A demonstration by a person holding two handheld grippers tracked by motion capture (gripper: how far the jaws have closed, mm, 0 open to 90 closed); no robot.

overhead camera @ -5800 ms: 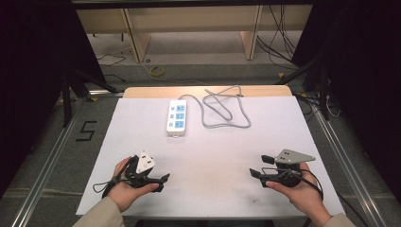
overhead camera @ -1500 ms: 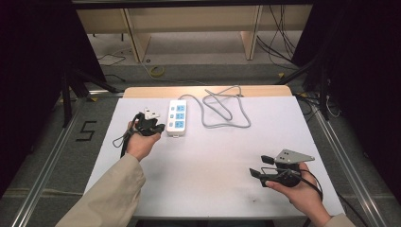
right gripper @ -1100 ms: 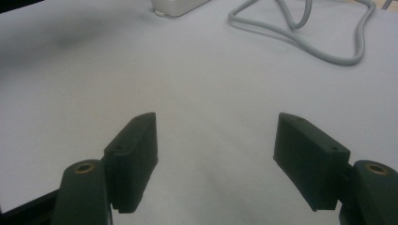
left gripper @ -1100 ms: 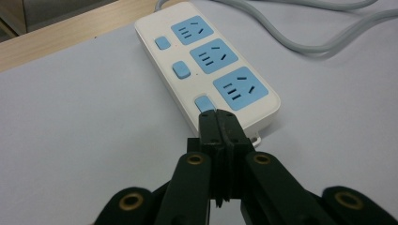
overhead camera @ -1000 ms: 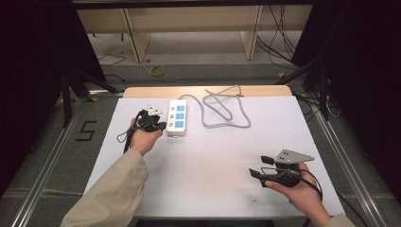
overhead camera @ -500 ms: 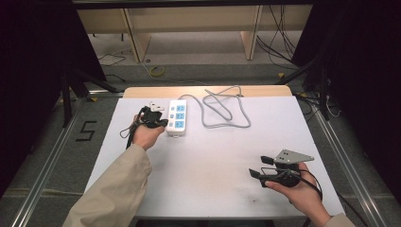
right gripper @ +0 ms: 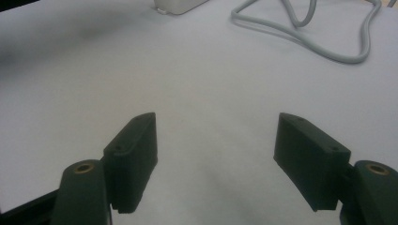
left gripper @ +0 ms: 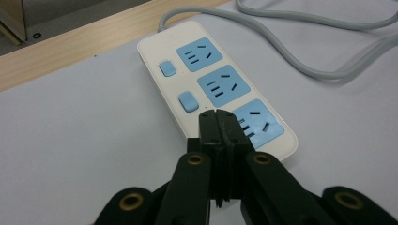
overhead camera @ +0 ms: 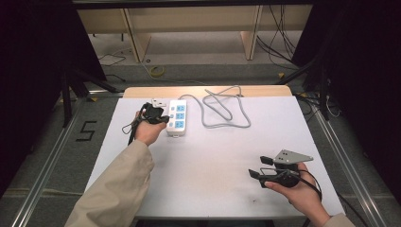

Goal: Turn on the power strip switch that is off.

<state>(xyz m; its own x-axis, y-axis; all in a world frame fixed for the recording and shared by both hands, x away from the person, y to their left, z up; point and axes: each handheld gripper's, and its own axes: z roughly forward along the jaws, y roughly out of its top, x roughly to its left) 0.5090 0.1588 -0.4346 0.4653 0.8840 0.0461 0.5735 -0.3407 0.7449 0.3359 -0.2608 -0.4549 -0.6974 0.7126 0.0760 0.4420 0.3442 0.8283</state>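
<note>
Since the earliest picture, only the left gripper (overhead camera: 158, 117) has travelled: it began at the near left of the table and now sits far up on the left, at the power strip (overhead camera: 176, 117), where it has barely shifted over the last second or so. Meanwhile the right gripper (overhead camera: 257, 166) has kept its place at the near right edge.

Nearest the person, that right gripper is held in the right hand (overhead camera: 295, 189) low over the bare white table (overhead camera: 208, 170), its two jaws standing well apart with nothing between them.

Farther out, the left hand (overhead camera: 147, 132) reaches forward on a beige sleeve (overhead camera: 118, 189). The left gripper has its two jaws pressed flat together, gripping nothing, and their joined tip sits over the near end of the single white power strip, beside the lower switch; whether the tip actually touches the casing is hard to judge from this angle. The strip carries three blue sockets (left gripper: 225, 87) in a row and two blue switches (left gripper: 189, 101) along one side.

Farthest back, one grey cable (overhead camera: 222, 106) runs from the strip's far end and loops loosely across the table to the right.
</note>
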